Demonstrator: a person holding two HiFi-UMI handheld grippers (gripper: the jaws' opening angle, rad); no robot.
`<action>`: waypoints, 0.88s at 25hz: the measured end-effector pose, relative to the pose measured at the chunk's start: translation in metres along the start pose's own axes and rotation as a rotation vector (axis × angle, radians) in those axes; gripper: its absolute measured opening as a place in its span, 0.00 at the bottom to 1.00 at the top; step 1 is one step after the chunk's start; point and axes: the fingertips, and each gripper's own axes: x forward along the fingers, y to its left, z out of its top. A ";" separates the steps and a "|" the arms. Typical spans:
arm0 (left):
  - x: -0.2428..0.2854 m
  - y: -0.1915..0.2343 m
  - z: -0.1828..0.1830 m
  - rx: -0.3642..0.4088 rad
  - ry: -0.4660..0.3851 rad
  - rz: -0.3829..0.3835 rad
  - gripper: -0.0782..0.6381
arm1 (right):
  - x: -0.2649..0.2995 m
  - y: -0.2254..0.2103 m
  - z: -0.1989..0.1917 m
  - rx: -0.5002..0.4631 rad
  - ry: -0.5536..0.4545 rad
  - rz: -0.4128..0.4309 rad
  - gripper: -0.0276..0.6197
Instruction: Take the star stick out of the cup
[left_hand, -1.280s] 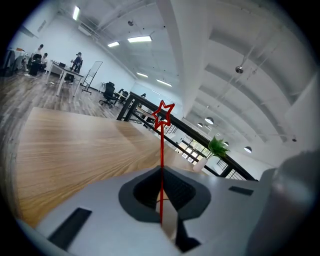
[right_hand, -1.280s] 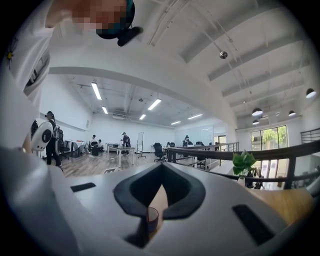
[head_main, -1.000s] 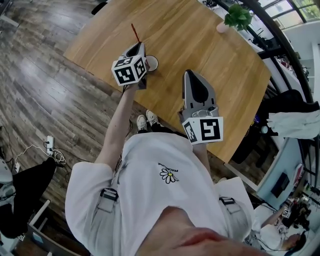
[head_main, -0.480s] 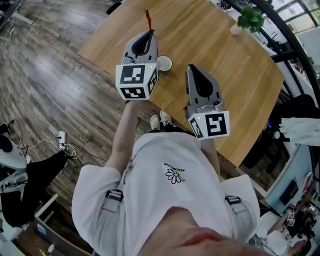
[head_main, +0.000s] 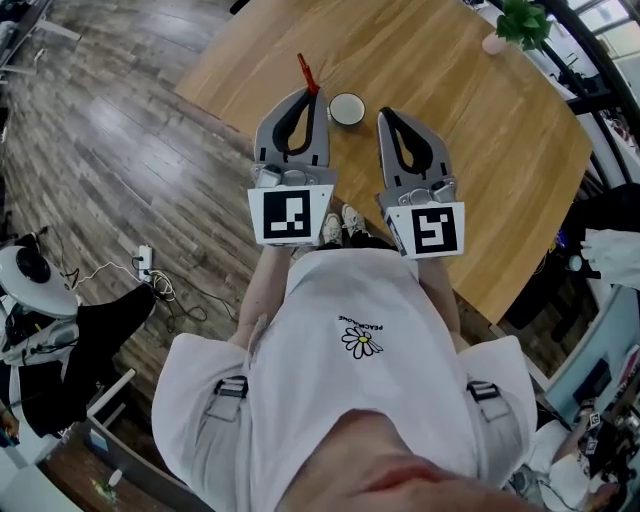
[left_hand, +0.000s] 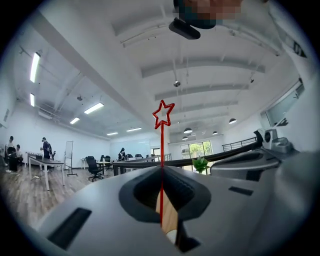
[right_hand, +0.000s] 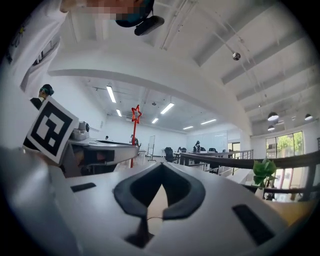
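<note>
Two handheld grippers over a wooden table (head_main: 470, 130), the left one gripping a red star stick (head_main: 306, 72).

The left gripper (head_main: 309, 92) is clenched on the star stick, which stands outside the white cup (head_main: 347, 108), just to its left. From the head view only the stick's red top shows past the jaw tips, its star hard to make out. The left gripper view shows the star clearly, with the stick's lower end hidden inside the jaws. The right gripper (head_main: 386, 115) is clenched on nothing, near the cup.

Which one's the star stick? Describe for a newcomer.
Find the wooden table, then the white cup near its edge. Beside the cup, the left gripper pinches the star stick: a thin red rod topped with a hollow star, the only red thing.
</note>
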 end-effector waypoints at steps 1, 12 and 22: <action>-0.005 0.000 -0.007 0.008 0.021 0.013 0.13 | 0.001 0.002 -0.002 0.005 0.009 0.002 0.05; -0.016 0.012 -0.033 0.006 0.087 0.080 0.13 | 0.012 0.004 -0.051 0.021 0.105 -0.009 0.05; -0.013 0.012 -0.031 -0.021 0.061 0.063 0.13 | 0.014 -0.007 -0.060 0.022 0.130 -0.036 0.05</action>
